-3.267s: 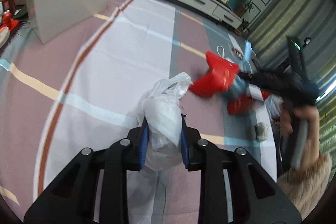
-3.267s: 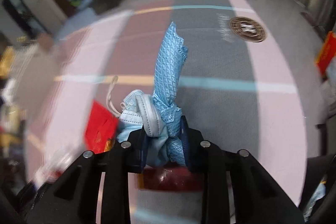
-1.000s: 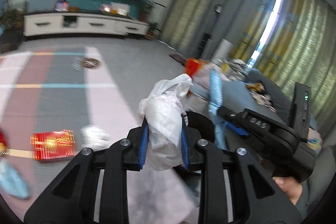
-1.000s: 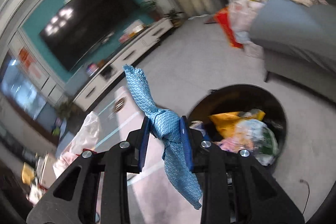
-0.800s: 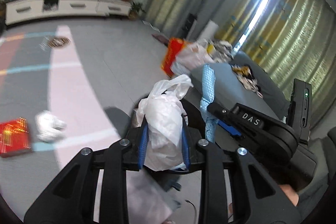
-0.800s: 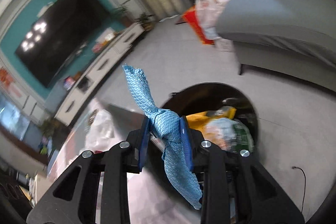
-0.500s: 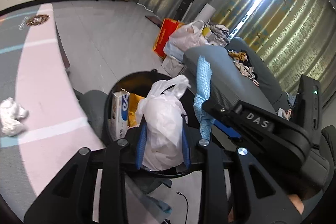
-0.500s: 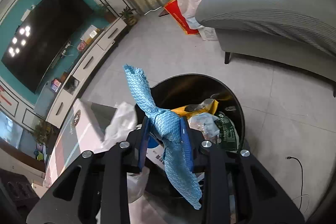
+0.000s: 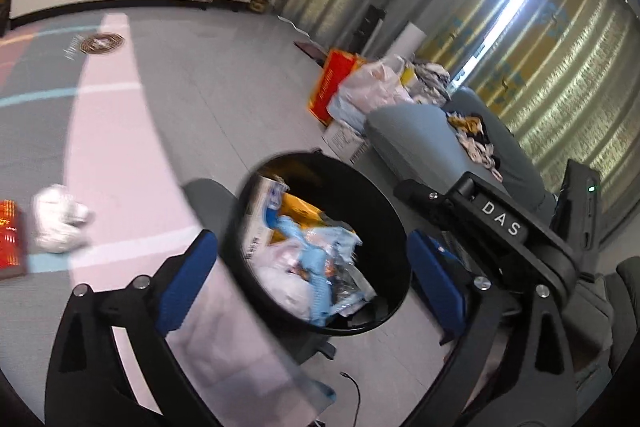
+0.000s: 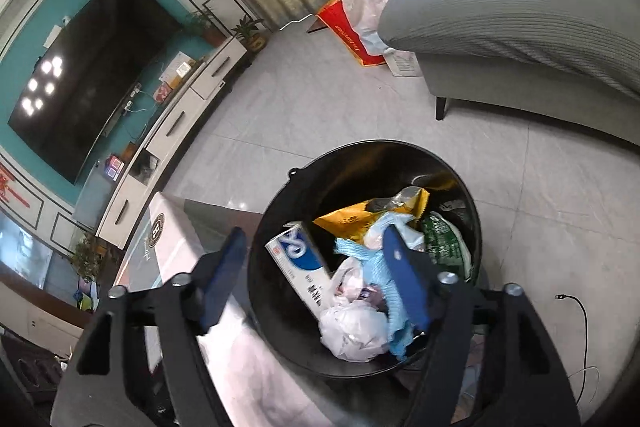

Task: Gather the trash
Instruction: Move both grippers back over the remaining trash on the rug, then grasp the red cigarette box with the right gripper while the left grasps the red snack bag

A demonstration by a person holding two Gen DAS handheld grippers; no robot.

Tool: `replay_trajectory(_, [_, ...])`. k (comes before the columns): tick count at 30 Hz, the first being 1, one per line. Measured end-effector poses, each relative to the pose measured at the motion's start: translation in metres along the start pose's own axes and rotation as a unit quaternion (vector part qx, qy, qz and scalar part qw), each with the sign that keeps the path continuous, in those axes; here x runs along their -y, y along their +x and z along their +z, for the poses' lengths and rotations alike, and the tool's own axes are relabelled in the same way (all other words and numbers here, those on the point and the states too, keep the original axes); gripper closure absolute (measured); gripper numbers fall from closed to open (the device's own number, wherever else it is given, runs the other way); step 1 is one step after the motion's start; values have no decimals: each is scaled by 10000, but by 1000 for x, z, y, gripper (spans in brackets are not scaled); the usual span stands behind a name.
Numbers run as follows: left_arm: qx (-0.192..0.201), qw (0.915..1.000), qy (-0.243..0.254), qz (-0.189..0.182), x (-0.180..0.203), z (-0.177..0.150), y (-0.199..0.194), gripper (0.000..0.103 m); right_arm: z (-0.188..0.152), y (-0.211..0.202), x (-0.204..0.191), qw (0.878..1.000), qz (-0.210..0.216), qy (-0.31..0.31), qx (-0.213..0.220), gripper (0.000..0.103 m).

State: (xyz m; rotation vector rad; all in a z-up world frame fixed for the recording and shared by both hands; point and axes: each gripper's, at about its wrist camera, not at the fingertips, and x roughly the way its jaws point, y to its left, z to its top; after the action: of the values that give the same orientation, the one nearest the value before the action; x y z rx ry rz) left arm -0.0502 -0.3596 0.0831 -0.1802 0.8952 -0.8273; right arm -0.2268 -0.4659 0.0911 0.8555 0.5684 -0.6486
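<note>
A living-room floor holds a black trash bin [image 10: 472, 211]. Above it the left gripper [image 9: 308, 275] and right gripper [image 10: 316, 275] are opening, empty; the white plastic bag [image 10: 352, 331] and blue cloth [image 10: 394, 311] lie inside.

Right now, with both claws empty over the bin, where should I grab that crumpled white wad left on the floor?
Take the crumpled white wad across its narrower middle, coming from above. It lies loose on the floor beside the red packet, lumpy and soft, so a top pinch should gather it. Approach from its bin side, away from the packet.
</note>
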Motion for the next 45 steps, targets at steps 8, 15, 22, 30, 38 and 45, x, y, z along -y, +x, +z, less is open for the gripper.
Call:
replay_trajectory(8, [630,9923,-138,1061,-46,13,-90,3,-12,-10,-43,9988,196,-444,77,8])
replay_trajectory(15, [1065,9671,-350,2285,-111,11,-184,3,-40,-21,-104,9913,568,-1188,55,3])
replay_trajectory(22, [1095,9390,-903,3134,-203,-4,-252,3,-89,-14,-180,9640,814,-2498,-404,3])
replay_trajectory(30, [777,9398,-1591,2922,-297,-29,-247,3,-183,45,-246,9045,946,-3792,-1706,3])
replay_trajectory(38, [352,9542,-1631,2481,-308,-31,-201,3,-230,82,-260,8823,359,-4284,-1914,3])
replay_trajectory(45, [216,9516,-1741,2525,-314,-34,-182,3,-236,89,-257,8795,168,-4401,-1801,3])
